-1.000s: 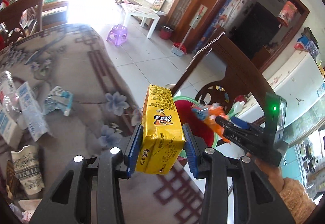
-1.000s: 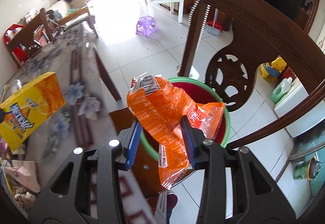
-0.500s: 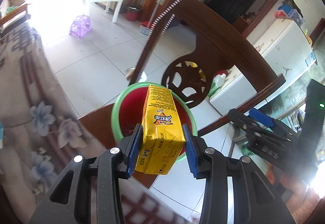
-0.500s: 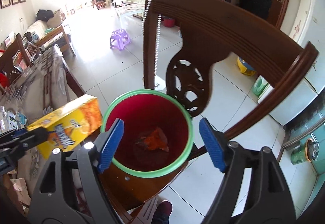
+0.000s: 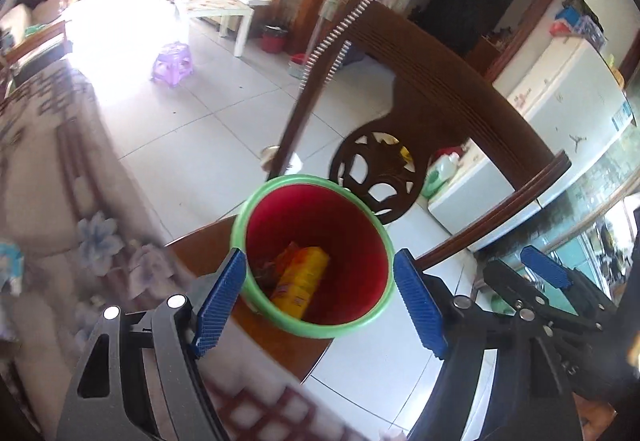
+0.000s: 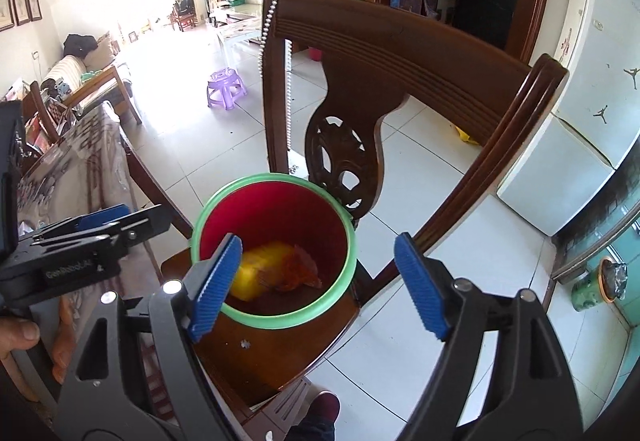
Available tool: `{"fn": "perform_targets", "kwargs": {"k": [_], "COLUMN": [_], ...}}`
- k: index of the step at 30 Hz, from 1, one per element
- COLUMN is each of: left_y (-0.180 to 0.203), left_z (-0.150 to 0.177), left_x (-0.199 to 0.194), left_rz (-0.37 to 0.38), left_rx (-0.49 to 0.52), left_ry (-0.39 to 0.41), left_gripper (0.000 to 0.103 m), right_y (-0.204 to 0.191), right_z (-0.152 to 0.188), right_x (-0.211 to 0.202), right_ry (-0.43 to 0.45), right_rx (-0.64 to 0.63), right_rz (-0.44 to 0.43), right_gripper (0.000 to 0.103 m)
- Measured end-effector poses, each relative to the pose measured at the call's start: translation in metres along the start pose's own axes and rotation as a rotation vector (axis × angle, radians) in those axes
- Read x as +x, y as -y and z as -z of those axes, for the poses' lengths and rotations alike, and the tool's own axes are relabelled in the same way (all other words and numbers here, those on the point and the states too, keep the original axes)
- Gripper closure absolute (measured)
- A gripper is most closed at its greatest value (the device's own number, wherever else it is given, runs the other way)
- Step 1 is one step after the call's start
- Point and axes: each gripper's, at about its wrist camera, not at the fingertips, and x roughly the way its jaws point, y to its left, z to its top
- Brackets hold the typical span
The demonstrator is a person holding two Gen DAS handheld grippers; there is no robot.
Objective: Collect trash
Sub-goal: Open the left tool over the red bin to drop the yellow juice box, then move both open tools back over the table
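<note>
A red bin with a green rim (image 5: 340, 325) (image 6: 280, 321) stands on the seat of a dark wooden chair. Inside it lie a yellow carton (image 5: 302, 279) (image 6: 252, 269) and an orange wrapper (image 6: 298, 273). My left gripper (image 5: 320, 305) is open and empty just above the bin's mouth. My right gripper (image 6: 318, 287) is open and empty above the bin too. The right gripper also shows at the right of the left wrist view (image 5: 536, 281), and the left gripper at the left of the right wrist view (image 6: 100, 229).
The chair back (image 6: 400, 53) rises behind the bin. A table with a flowered cloth (image 5: 60, 201) lies to the left. A white fridge (image 6: 592, 81) stands at the right. A purple stool (image 6: 226, 89) and tiled floor lie beyond.
My left gripper opened and the yellow carton dropped into the bin beside the orange wrapper. The right gripper let go of the wrapper earlier and stays open.
</note>
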Motion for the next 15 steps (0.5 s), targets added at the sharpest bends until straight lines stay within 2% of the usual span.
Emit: {"fn": "perform_targets", "kwargs": {"k": [7,15], "left_y": [-0.058,-0.134], "left_z": [0.043,0.096], "left_x": [-0.080,-0.163], "left_rz": [-0.128,-0.256], "left_rx": [-0.122,-0.267], "left_ry": [0.060,0.127], "left_gripper": [0.030,0.030], "right_y": [-0.044,-0.123], "right_z": [0.007,0.025], "right_x": [-0.016,-0.036], "right_ry": [0.019,0.023], "right_rx": [-0.065,-0.183], "right_rz": [-0.072,-0.178], "right_gripper": [0.023,0.022]}}
